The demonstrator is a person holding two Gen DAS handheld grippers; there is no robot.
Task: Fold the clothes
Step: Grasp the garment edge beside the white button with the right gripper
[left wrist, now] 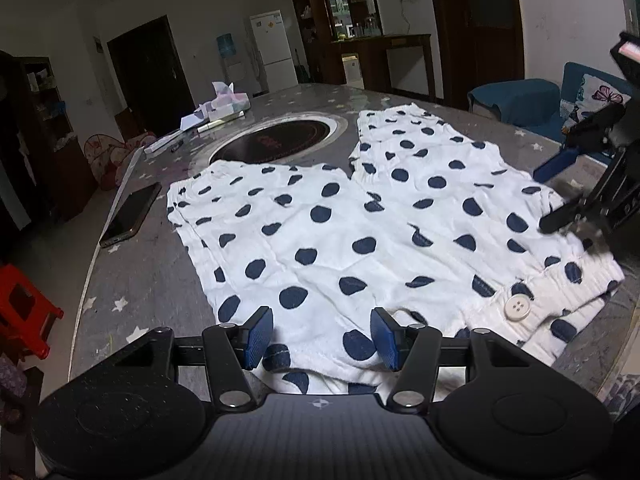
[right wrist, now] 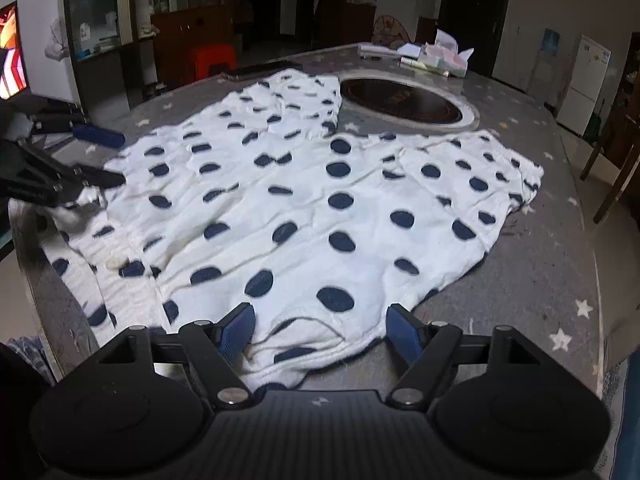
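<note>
Lying flat across the frame's centre, white polka-dot shorts on a grey star-print table, left gripper released over the near hem, right gripper released over the opposite edge, phone at left, round cooktop above.

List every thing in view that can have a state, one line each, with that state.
Left claw: open, fingers straddling the garment's near edge.
Right claw: open, over the garment's hem.
Polka-dot shorts: spread flat on the table, unfolded, both legs apart.
White button: on the waistband; fastened or not, cannot tell.
Phone: lying flat, screen dark.
Built-in cooktop: dark, nothing on it.
Tissue box: open, tissue sticking out.
</note>
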